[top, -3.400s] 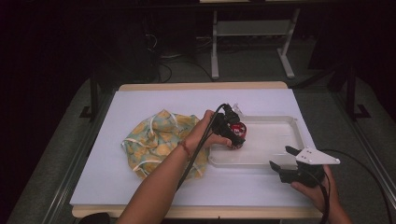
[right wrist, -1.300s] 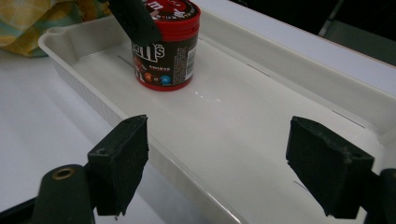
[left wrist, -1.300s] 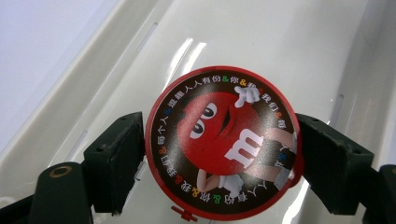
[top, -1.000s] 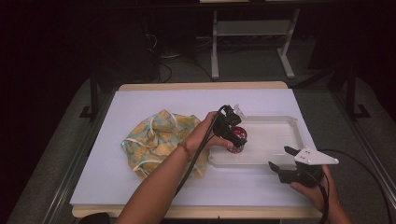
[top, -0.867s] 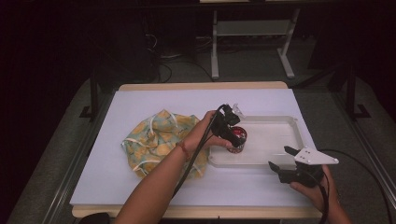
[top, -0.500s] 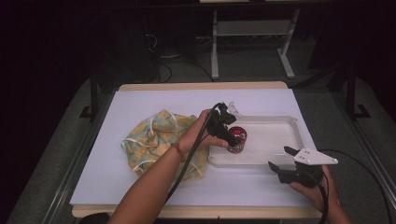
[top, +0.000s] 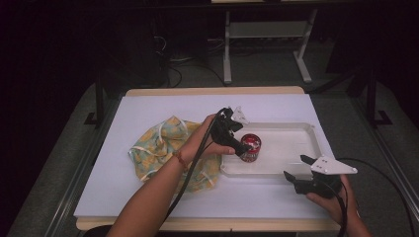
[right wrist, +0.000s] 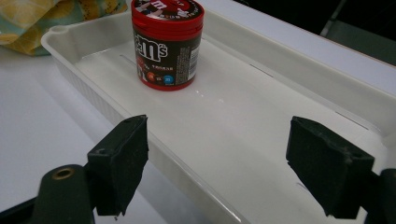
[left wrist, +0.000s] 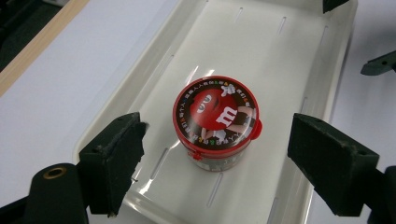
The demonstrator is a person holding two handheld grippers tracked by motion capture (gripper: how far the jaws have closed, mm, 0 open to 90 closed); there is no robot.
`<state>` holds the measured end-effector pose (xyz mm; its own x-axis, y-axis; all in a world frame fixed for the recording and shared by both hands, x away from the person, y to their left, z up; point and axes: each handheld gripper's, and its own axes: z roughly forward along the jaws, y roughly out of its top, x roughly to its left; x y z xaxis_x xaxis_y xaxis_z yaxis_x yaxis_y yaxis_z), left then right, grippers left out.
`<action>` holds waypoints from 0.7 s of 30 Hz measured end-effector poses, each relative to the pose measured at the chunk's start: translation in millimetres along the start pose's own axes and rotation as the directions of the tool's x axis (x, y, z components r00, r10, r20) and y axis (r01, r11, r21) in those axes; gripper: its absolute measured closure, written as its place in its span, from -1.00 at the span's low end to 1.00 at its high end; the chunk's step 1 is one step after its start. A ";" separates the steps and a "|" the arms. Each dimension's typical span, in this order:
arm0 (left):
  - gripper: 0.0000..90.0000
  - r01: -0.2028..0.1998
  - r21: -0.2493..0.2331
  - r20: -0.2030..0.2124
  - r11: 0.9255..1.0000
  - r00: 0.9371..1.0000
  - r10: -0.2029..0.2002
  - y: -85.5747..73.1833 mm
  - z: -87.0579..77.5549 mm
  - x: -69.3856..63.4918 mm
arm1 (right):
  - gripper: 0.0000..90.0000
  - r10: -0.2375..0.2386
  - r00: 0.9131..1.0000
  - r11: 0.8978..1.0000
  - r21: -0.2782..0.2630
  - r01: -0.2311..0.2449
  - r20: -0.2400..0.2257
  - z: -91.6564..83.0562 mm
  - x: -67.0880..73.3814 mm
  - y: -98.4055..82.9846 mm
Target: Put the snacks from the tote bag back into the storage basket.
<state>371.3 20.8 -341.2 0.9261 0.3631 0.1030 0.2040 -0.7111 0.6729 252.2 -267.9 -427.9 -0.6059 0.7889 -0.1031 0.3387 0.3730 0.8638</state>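
A red-lidded M&M's can point(top: 250, 146) stands upright at the left end of the white tray point(top: 296, 126). My left gripper point(top: 237, 143) hovers just above and left of it, open. In the left gripper view the can point(left wrist: 215, 116) sits on the tray floor point(left wrist: 261, 51), below and between the spread jaws of the left gripper point(left wrist: 217, 142), untouched. My right gripper point(top: 296, 168) rests open at the tray's near right edge. Its own view shows the can point(right wrist: 167, 44) beyond the right gripper point(right wrist: 215, 149), whose jaws straddle the tray rim point(right wrist: 93, 88).
A yellow and green patterned cloth point(top: 163, 145) lies bunched on the white table cover point(top: 148, 197), left of the tray; a corner of the cloth point(right wrist: 56, 18) lies behind the tray. Metal stand legs point(top: 267, 29) stand on the floor beyond the table.
The left gripper, earlier closed around the can over the tray's left end, has let go and risen slightly back. The can now stands free. The right gripper has stayed put.
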 end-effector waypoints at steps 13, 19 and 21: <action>-0.60 -0.035 0.004 -0.041 0.999 0.999 0.035 -8.5 -19.1 -1.2 | -0.55 -0.003 1.000 1.000 -0.002 0.003 -0.001 0.4 -0.8 0.1; -0.57 -0.043 0.005 -0.061 0.999 0.997 0.043 -15.8 -25.1 1.9 | -0.55 -0.006 1.000 1.000 0.000 0.006 -0.002 1.3 -0.4 0.3; -0.57 -0.040 0.007 -0.062 0.999 0.997 0.040 -18.6 -26.7 4.1 | -0.55 -0.005 1.000 1.000 0.001 0.005 -0.001 1.4 -0.6 0.2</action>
<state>362.8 51.6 -333.7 0.9121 0.3710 0.1748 0.1695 -0.7292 0.6629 253.7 -267.6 -428.4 -0.6085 0.7864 -0.1064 0.3366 0.3772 0.8628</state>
